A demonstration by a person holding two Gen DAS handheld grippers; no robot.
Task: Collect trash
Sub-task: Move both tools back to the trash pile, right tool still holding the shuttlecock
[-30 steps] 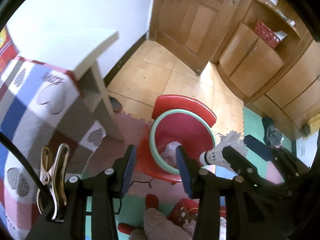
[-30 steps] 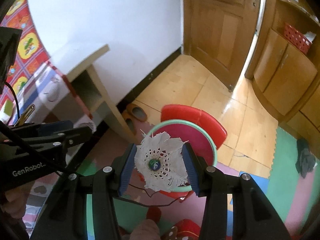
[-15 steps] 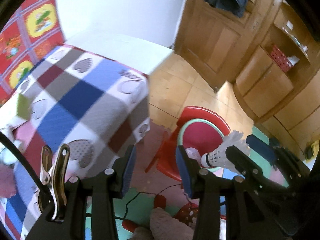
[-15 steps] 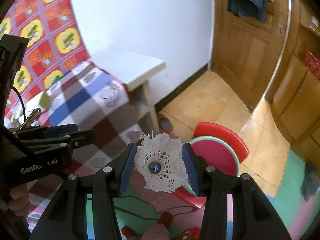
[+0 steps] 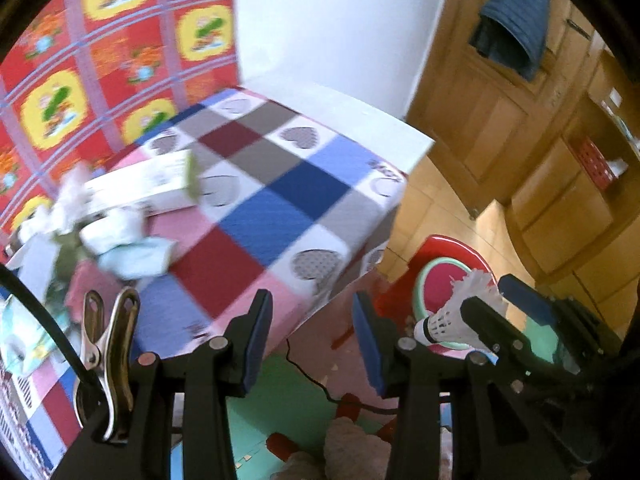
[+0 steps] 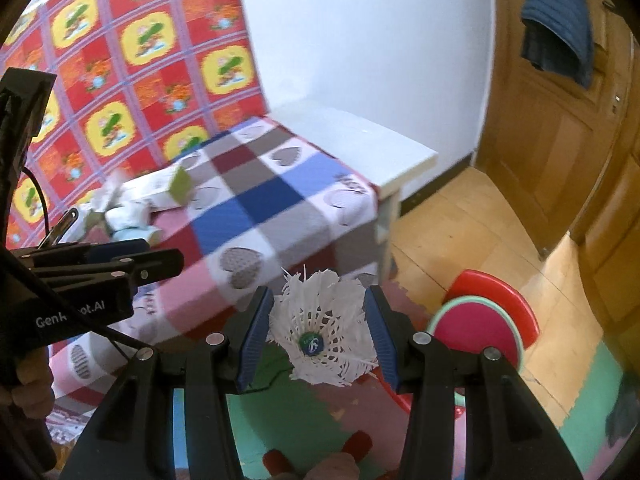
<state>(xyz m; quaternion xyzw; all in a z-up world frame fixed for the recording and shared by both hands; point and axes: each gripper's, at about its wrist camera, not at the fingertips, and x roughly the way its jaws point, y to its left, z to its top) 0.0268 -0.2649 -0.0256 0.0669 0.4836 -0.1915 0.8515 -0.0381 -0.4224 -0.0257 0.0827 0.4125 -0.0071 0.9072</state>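
My right gripper (image 6: 318,340) is shut on a white feather shuttlecock (image 6: 320,336) and holds it in the air beside the table's near corner. In the left wrist view the shuttlecock (image 5: 452,316) sticks out of that gripper (image 5: 496,300), in front of the red bin with a green rim (image 5: 444,280). That bin (image 6: 476,328) stands on the floor, to the right of and below the shuttlecock. My left gripper (image 5: 312,340) is open and empty over the table's edge. Crumpled tissues and wrappers (image 5: 116,236) and a white carton (image 5: 140,188) lie at the table's far left.
A checked cloth with hearts covers the table (image 5: 280,200); its bare white end (image 6: 360,140) reaches the wall. Behind the bin (image 6: 476,328) are a wooden door (image 6: 560,140) and cabinets (image 5: 560,216). Foam floor mats (image 6: 288,420) and a cable (image 5: 320,388) lie below the grippers.
Both views have swung up and left, away from the bin and toward the table top. The shuttlecock stays clamped in the right gripper. The left gripper stays open.
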